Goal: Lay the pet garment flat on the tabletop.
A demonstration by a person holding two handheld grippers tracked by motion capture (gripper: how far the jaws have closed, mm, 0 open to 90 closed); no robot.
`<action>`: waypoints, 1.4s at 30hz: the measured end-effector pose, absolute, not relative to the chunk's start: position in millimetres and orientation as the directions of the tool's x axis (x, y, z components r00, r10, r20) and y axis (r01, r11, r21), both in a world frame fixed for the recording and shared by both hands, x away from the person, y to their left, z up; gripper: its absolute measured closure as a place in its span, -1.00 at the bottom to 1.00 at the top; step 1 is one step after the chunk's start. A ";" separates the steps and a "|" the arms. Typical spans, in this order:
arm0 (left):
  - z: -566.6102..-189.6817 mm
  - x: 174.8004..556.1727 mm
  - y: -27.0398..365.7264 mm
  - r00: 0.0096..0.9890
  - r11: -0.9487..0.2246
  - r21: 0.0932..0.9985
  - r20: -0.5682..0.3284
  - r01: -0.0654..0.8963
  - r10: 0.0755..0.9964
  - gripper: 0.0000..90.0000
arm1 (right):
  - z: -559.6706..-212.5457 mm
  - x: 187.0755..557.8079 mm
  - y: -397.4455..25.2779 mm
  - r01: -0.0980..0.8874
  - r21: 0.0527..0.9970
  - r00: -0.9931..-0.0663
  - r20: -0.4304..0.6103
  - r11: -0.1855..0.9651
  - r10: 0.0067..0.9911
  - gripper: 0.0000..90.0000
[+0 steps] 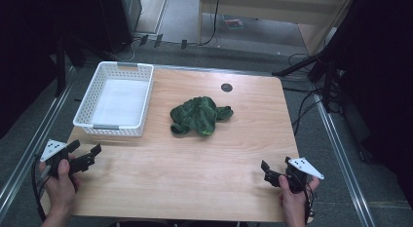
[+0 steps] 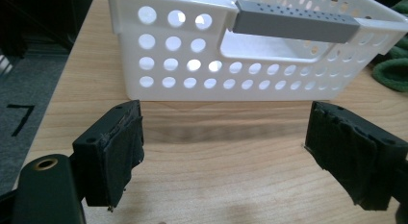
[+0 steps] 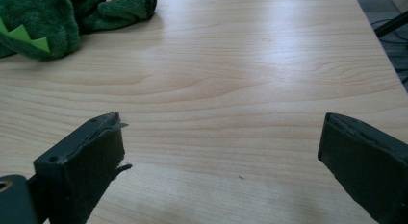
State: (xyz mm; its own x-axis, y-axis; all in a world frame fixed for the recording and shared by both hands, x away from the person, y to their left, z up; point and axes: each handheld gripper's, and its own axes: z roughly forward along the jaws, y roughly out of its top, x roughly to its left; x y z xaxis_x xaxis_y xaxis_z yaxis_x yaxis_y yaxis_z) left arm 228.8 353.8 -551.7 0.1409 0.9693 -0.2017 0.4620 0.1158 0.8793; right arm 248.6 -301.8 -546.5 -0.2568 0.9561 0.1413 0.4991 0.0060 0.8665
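Basket (image 1: 118,99) left of green plush (image 1: 198,115); grippers wide, apart.

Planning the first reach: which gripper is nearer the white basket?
The left gripper, at the table's near left corner just before the white basket; the right gripper sits at the opposite near corner.

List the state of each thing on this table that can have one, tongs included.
Green plush toy: crumpled in a heap on the table, apart from the basket, untouched.
White basket: upright, nothing in it.
Left tongs: open, holding nothing, near the basket's front wall.
Right tongs: open, holding nothing, over bare wood.
Table: wooden top, small dark round spot near its far edge.
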 end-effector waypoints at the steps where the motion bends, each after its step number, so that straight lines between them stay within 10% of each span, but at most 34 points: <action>1: -551.8 229.1 353.8 0.141 0.117 0.879 -0.203 0.463 0.969 -0.70 | -546.4 248.8 -301.0 0.497 0.867 -0.252 0.131 0.012 0.959 -0.91; 22: -552.0 230.4 355.2 0.141 0.132 0.876 -0.220 0.464 0.965 -0.70 | -493.5 291.5 -187.8 0.352 0.915 -0.499 0.003 0.199 0.867 -0.72; 37: -552.0 230.9 354.8 0.162 0.117 0.873 -0.217 0.473 0.963 -0.70 | -515.1 394.9 -69.5 0.544 0.793 -0.492 0.037 0.275 0.870 -0.99; 41: -551.6 229.8 354.1 0.169 0.107 0.877 -0.208 0.469 0.963 -0.70 | -531.0 404.7 -63.5 0.566 0.764 -0.480 -0.002 0.311 0.877 -0.51; 42: -551.4 228.9 352.1 0.167 0.095 0.882 -0.192 0.461 0.967 -0.70 | -535.4 405.0 -67.6 0.564 0.767 -0.525 0.047 0.306 0.850 0.31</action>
State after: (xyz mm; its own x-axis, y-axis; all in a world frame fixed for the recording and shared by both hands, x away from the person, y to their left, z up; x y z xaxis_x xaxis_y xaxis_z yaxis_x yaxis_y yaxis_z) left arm 228.9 352.1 -551.4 0.1670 0.9671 -0.1920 0.4612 0.0955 0.8821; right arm 405.0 -67.6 -535.4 -0.5249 0.8499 0.0472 0.5640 0.3057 0.7671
